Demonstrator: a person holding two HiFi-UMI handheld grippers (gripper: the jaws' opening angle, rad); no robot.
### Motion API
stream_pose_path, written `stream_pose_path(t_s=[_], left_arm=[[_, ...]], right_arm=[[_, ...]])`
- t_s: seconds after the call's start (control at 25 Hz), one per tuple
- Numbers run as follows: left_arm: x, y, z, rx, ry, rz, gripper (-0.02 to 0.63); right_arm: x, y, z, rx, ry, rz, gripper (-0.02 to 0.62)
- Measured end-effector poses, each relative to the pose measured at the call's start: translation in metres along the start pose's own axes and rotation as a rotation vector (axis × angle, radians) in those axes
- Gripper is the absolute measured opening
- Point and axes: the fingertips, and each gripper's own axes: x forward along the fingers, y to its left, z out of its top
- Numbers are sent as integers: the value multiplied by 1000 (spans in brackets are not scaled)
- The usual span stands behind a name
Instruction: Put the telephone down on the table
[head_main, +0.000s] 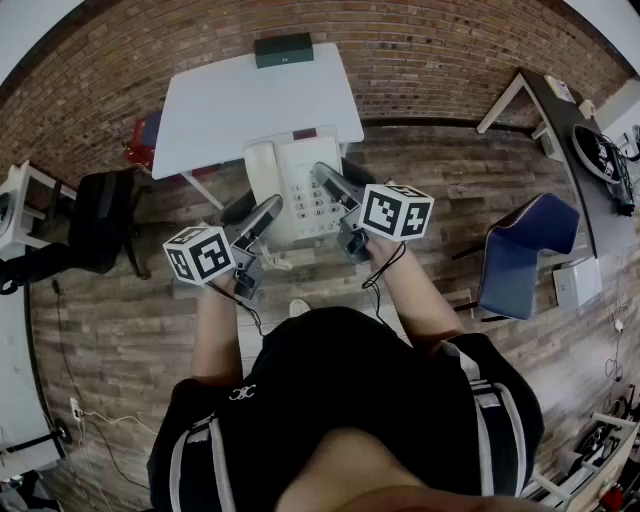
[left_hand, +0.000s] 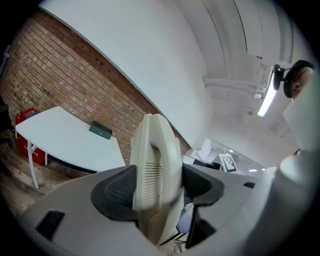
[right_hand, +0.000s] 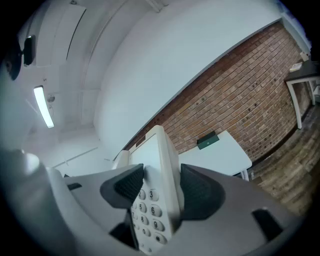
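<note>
Cream plastic telephone (head_main: 298, 170) held in the air by both grippers, just before the near edge of the white table (head_main: 240, 105).
The left gripper (head_main: 264, 212) clamps its ribbed black pads (left_hand: 115, 192) on the rounded, slotted handset side, and the right gripper (head_main: 330, 182) clamps the keypad side. A dark green box (head_main: 283, 50) sits at the table's far edge by the brick wall (head_main: 430, 60).

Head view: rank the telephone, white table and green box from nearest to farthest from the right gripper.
1. The telephone, clamped in the jaws of the right gripper.
2. The white table, just beyond the telephone.
3. The green box, at the table's far edge.
</note>
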Motion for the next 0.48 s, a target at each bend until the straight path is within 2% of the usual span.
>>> stream_pose_path(t_s=[0.48], left_arm=[[-14, -5, -1, 13, 9, 3, 290]], right_arm=[[-5, 13, -6, 4, -3, -3, 215]])
